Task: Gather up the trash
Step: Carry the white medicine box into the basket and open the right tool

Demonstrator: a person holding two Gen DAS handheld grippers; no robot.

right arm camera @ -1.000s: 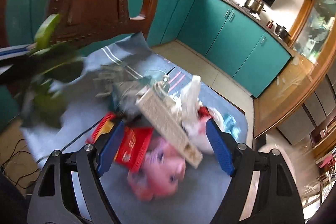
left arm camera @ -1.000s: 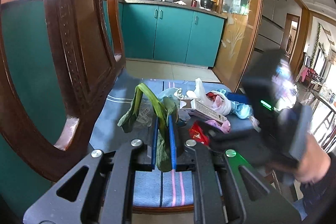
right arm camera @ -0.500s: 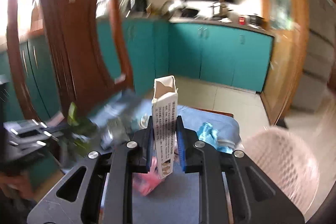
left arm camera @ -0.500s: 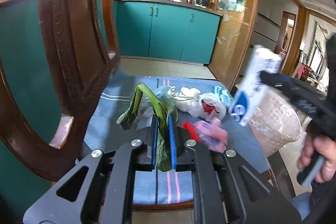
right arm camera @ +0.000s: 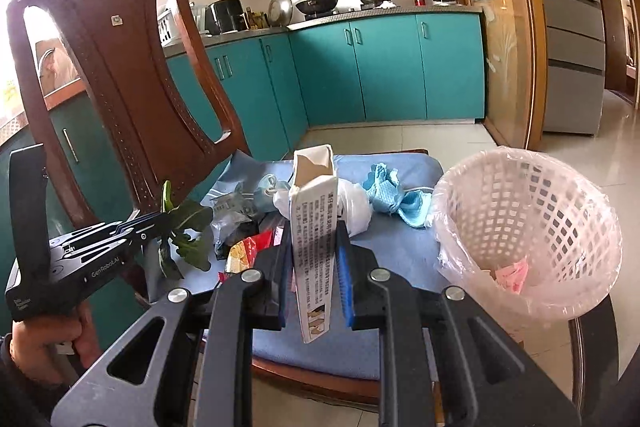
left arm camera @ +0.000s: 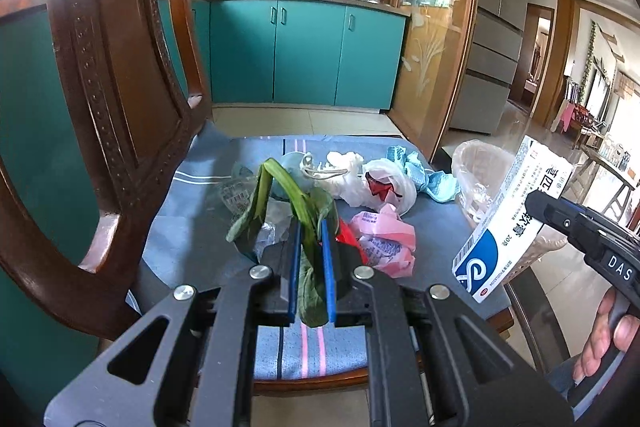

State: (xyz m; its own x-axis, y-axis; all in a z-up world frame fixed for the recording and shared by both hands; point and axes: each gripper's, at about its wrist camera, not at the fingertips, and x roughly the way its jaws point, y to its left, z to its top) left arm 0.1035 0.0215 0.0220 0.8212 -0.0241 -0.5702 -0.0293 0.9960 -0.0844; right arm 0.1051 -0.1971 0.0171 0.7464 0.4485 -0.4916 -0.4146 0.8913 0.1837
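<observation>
Right now the right tool [right arm camera: 313,269] is clamped on a white carton [right arm camera: 313,227], long axis upright, open end up. Lined basket [right arm camera: 532,239] sits at about 3 o'clock from it in the right wrist view, just beside the chair cushion [right arm camera: 400,239]; judged next move is a short swing that way. Left tool [left arm camera: 310,269] pinches a green leaf [left arm camera: 304,211] over the litter, farther from the basket, so right goes first.
</observation>
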